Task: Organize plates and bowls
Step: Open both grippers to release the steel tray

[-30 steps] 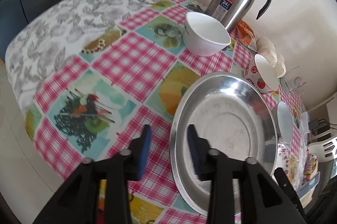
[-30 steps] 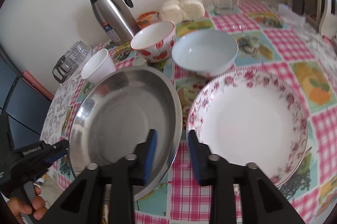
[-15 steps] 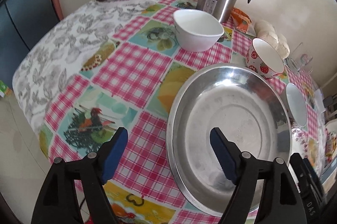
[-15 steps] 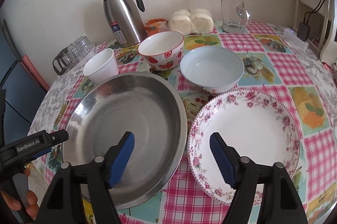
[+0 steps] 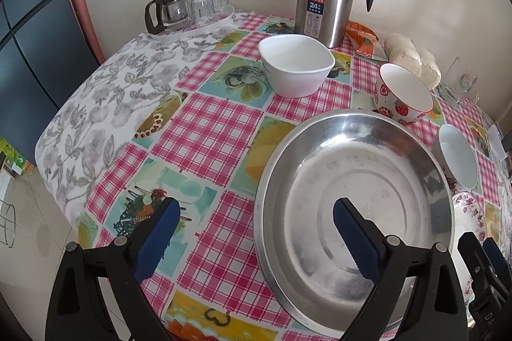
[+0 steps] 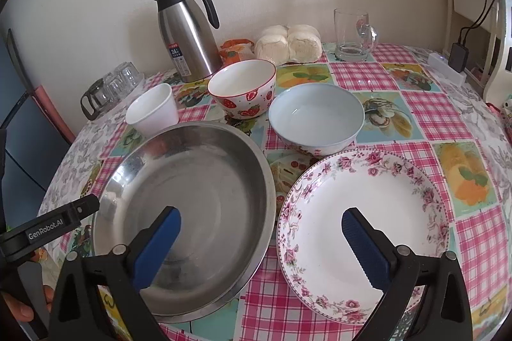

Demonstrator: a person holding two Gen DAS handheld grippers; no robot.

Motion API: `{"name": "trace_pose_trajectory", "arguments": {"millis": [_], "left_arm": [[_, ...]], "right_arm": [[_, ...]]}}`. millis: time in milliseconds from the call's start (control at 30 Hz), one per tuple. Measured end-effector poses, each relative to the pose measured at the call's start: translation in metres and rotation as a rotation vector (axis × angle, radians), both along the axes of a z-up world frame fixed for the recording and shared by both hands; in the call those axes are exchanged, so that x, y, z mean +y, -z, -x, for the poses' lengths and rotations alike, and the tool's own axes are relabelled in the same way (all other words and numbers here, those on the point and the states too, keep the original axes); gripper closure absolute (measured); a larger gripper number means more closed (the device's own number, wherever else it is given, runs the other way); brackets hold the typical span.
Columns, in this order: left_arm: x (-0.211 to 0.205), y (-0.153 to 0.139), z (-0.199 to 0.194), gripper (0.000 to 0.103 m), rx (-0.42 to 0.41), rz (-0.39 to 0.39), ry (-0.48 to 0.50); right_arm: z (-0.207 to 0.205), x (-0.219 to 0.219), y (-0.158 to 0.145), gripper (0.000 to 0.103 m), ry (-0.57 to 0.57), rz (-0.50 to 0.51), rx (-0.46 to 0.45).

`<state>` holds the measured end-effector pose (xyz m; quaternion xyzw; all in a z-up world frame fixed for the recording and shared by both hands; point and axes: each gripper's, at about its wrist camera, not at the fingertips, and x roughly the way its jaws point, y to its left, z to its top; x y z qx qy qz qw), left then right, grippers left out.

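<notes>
Gaping wide, both tools (image 5: 252, 222) (image 6: 260, 232) empty, shiny steel plate (image 6: 192, 197) beside floral-rimmed plate (image 6: 377, 206)

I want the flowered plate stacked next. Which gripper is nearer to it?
Right. The right gripper hangs open with one finger over the flowered plate; the left gripper straddles the steel pan's far rim.

Three bowls (image 6: 316, 118), two plates (image 6: 363, 233) — one flask (image 6: 185, 32), one mug (image 6: 352, 35).
</notes>
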<state>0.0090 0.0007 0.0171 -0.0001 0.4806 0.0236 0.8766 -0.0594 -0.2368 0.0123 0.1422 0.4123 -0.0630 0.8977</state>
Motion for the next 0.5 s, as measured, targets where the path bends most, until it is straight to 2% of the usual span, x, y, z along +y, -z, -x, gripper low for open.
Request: {"name": "trace_pose_trajectory", "arguments": {"millis": [100,300,500], "left_arm": [[-0.002,-0.003,0.002,0.006,-0.019,0.006,-0.001],[-0.012,-0.017,0.009,0.006,-0.116,0.023,0.022],[-0.03,-0.027,0.018,0.006,-0.184,0.053,0.077]], "right_arm": [[0.002,-0.003,-0.001,0.0,0.005,0.007,-0.011],[0.008,-0.011,-0.008,0.0,0.01,0.026,-0.061],[0.015,-0.033,-0.017,0.0,0.084,0.059,-0.097]]}}
